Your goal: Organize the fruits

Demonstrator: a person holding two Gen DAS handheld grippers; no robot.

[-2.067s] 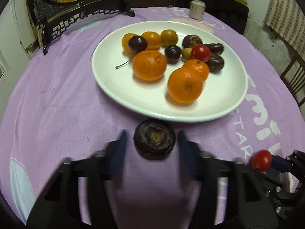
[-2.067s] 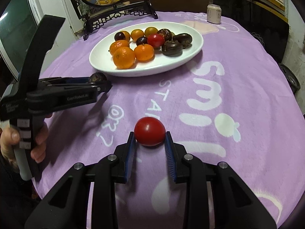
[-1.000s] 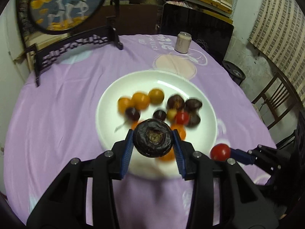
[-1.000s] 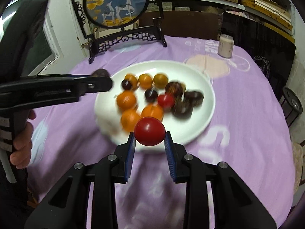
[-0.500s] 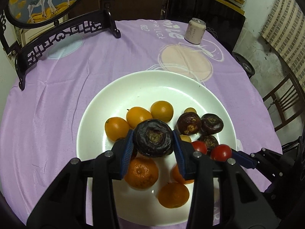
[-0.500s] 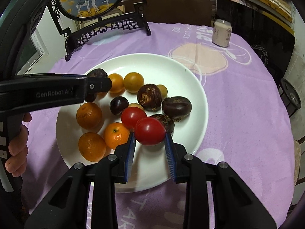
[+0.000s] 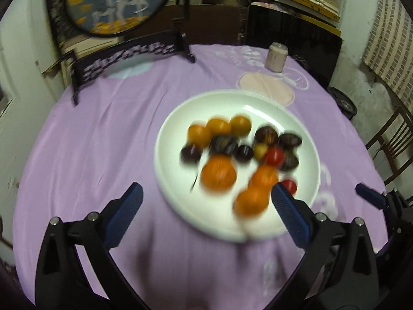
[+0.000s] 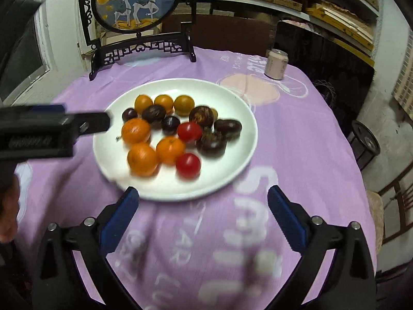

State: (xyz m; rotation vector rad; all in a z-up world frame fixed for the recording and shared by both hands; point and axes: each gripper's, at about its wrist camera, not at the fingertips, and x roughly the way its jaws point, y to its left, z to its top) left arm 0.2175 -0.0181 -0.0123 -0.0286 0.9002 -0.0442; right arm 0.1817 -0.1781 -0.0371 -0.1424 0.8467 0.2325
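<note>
**Both grippers empty above a full plate**

Purple cloth printed with white letters (image 8: 260, 199) covers the round table, with a pale drink can (image 8: 276, 64) and a black carved stand holding a round deer painting (image 8: 139, 2) at the far side. Every fruit in view lies on the wide white plate (image 8: 232, 98): orange mandarins (image 8: 142, 159), two red tomatoes (image 8: 188, 165), dark wrinkled chestnut-like fruits (image 8: 211, 143) and small dark plums.

Neither tool holds anything. The left gripper (image 7: 205, 215) and right gripper (image 8: 204, 215) each show blue pads spread wide apart, above bare cloth near the plate's near rim.

Motion blur smears the left view, so I cannot be sure which fruits touch. The round fruits sit packed and could probably roll if a finger nudges one; the nearest red tomato lies just inside the rim and might escape onto the cloth. The left gripper's arm crosses close to the plate's left edge. Open cloth on the right and near sides gives room to move.
</note>
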